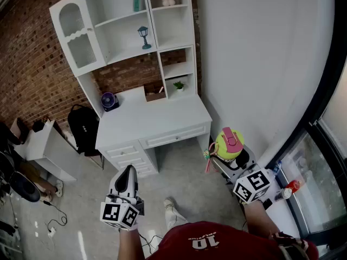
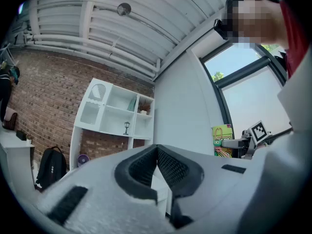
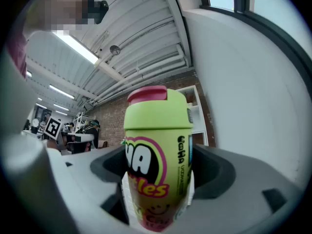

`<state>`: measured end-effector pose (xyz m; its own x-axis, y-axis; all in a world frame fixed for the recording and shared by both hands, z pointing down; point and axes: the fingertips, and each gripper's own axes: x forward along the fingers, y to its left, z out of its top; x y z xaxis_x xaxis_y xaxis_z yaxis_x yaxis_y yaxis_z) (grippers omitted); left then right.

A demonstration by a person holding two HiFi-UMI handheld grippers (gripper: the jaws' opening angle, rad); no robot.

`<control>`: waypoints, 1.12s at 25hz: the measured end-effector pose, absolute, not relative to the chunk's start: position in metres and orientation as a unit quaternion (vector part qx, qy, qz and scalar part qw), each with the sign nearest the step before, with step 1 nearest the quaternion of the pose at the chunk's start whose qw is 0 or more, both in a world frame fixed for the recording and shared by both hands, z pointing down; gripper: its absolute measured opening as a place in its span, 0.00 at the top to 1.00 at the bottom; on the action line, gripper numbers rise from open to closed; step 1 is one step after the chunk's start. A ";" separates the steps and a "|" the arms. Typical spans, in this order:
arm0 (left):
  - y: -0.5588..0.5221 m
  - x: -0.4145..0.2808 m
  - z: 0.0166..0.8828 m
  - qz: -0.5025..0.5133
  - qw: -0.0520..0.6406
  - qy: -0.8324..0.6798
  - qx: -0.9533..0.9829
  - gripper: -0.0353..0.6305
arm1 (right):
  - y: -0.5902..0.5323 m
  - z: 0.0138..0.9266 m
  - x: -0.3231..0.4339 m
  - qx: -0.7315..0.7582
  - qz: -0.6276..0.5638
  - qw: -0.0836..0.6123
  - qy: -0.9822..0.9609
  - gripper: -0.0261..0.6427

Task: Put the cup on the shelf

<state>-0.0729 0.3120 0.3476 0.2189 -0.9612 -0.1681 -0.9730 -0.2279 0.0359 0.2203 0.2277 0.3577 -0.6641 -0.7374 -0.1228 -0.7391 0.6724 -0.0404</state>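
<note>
A yellow-green cup (image 1: 229, 144) with a pink lid stands upright between the jaws of my right gripper (image 1: 232, 155), which is shut on it at lower right, near the white wall. In the right gripper view the cup (image 3: 157, 160) fills the middle, with both pads of the right gripper (image 3: 158, 174) against its sides. The white shelf unit (image 1: 127, 34) rises over a white desk (image 1: 157, 115) ahead, well apart from the cup. My left gripper (image 1: 129, 170) hangs at lower left; its pads meet in the left gripper view (image 2: 157, 152), with nothing held. That view also shows the shelf (image 2: 117, 113) and the cup (image 2: 222, 140).
On the shelf are a small blue lamp (image 1: 143, 37) and a potted plant (image 1: 178, 85). A purple fan (image 1: 109, 101) stands on the desk. A black backpack (image 1: 82, 129) leans left of the desk, beside a white side table (image 1: 40, 142). A dark-framed window (image 1: 325, 161) runs along the right.
</note>
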 end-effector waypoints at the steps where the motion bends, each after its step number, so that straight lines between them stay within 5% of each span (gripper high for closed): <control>1: 0.313 -0.072 0.348 0.077 0.039 0.619 -0.781 0.94 | 0.229 0.357 0.221 -0.405 0.007 0.063 0.912 0.38; 28: 0.315 -0.048 0.349 0.065 0.028 0.603 -0.795 0.94 | 0.240 0.360 0.223 -0.391 -0.001 0.072 0.917 0.38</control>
